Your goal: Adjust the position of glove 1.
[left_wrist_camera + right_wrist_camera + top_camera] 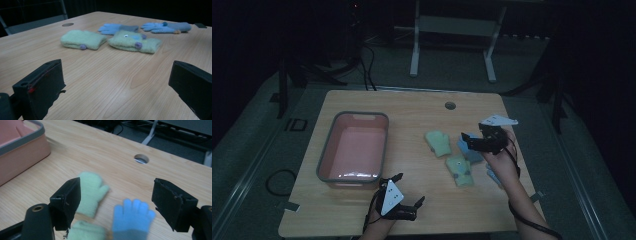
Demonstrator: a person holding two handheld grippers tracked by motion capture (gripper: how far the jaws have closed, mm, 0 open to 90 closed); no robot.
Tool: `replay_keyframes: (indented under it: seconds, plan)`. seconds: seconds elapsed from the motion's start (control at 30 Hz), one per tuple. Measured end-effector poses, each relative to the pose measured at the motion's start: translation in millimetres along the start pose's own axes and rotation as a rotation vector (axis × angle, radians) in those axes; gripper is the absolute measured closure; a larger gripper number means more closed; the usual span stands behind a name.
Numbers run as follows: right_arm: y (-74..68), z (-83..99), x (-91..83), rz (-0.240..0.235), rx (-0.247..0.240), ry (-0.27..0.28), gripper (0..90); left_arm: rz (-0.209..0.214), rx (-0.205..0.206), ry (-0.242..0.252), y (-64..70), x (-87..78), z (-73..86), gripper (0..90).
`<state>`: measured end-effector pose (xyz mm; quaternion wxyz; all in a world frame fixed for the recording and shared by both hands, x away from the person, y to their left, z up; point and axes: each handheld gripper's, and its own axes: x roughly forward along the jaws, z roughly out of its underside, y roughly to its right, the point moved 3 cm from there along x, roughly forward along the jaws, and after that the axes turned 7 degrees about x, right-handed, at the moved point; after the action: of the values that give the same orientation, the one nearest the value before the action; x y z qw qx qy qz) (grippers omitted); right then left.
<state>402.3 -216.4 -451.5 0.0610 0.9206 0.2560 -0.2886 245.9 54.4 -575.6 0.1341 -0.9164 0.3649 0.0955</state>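
Wooden tabletop (422,200) lay under both my tools, pale and bare along its near edge. From the high view, my left hand-held gripper (408,190) sat low near the front edge, jaws spread wide on nothing, just in front of the pink bin (328,170) with its grey rim. My right hand-held gripper (468,138) hovered over the cluster of gloves on the right half, jaws likewise spread and gripping nothing. The left gripper view gave me what the high view blurred: two green mittens lying flat, the left green mitten (82,40) and the right green mitten (135,42), each with small purple dots, and behind them two blue gloves, the near blue glove (117,28) and the far blue glove (167,27), all well apart from my left jaws across open wood. The right gripper view showed instead the blue glove's fingers directly between my jaws, a green mitten beside the left jaw, a round cable hole (141,159) beyond, and the bin's corner at the upper left. Between the bin and the gloves ran a clear strip of wood; the right edge of the tabletop lay close beside the outermost glove.
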Motion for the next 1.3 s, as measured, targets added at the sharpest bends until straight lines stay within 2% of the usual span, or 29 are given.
replay_keyframes:
  seconds: [0.27,0.47,0.5,0.63,0.77,0.9,1.17,1.27,1.3]
  plan:
    - [-17.9,1.8,33.5,-0.074,-0.024,-0.047,27.6,0.003,0.006,0.001,0.4,0.0,-0.1,0.1]
    - [-27.7,5.1,56.1,-0.1,-0.03,-0.071,32.1,0.008,-0.006,0.006,-0.3,-0.2,0.0,0.1]
    - [-31.4,6.5,66.4,-0.108,-0.032,-0.084,35.6,0.007,-0.007,0.008,-0.3,-0.1,0.0,0.1]
    - [-34.4,10.5,85.6,-0.135,-0.029,-0.12,42.3,0.008,-0.005,0.007,0.1,-0.2,0.0,0.1]
    - [-34.1,17.1,103.3,-0.135,-0.05,-0.156,48.7,0.011,-0.005,0.008,0.0,-0.3,0.0,0.2]
    - [-31.6,23.8,116.5,-0.141,-0.068,-0.177,57.7,0.023,-0.023,0.013,-1.4,-0.7,0.2,0.1]
    - [-30.8,27.4,138.2,-0.122,-0.129,-0.216,61.9,0.02,-0.015,0.015,-0.6,-0.8,0.1,0.1]
    - [-31.6,34.3,149.7,-0.101,-0.153,-0.283,66.1,0.026,-0.015,0.014,-0.6,-0.8,0.1,0.1]
    - [-31.7,36.3,151.8,-0.108,-0.148,-0.278,67.8,0.027,-0.015,0.017,-0.5,-0.9,0.1,0.1]
